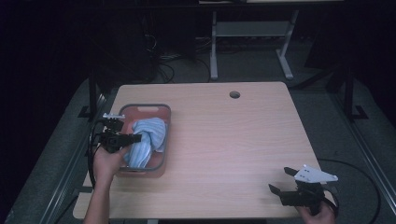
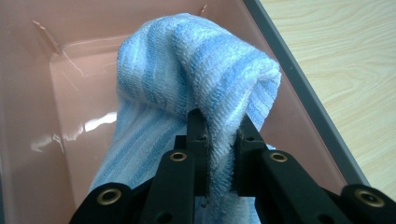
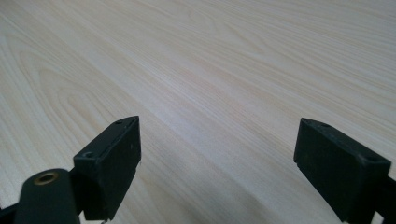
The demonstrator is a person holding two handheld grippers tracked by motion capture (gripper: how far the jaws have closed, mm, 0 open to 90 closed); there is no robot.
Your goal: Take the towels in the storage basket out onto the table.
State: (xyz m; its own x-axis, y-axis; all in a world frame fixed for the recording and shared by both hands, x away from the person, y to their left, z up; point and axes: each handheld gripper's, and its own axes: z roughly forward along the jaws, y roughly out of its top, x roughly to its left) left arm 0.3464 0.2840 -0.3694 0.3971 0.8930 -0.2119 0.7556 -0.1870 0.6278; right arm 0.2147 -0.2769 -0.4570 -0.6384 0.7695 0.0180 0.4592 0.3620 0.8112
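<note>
Wooden table (image 1: 233, 140), pale grain, round cable hole (image 1: 235, 94) nr far edge. Pink bin (image 1: 161, 140) w/ grey rim, sat by table's left edge, twd near-left corner. Inside bin: blue-striped towel (image 1: 148, 140), bunched up, lying along bin's length; in left gripper view towel (image 2: 187, 84) humped high against pink bin wall (image 2: 56, 140).

Left gripper (image 1: 122, 138) over bin's left rim, jaws pinched tight on a fold of towel, terry pile squeezed betw. them. Right gripper (image 1: 286, 181) at near-right corner of table, jaws spread wide, holding nothing, bare table (image 3: 210, 70) ahead of it.

Handling, judged: towel soft, light, floppy, not fragile; will sag & unfold when lifted, may drag on bin rim. Best taken at a thick fold or a corner, deep in jaws, not by thin edge.
</note>
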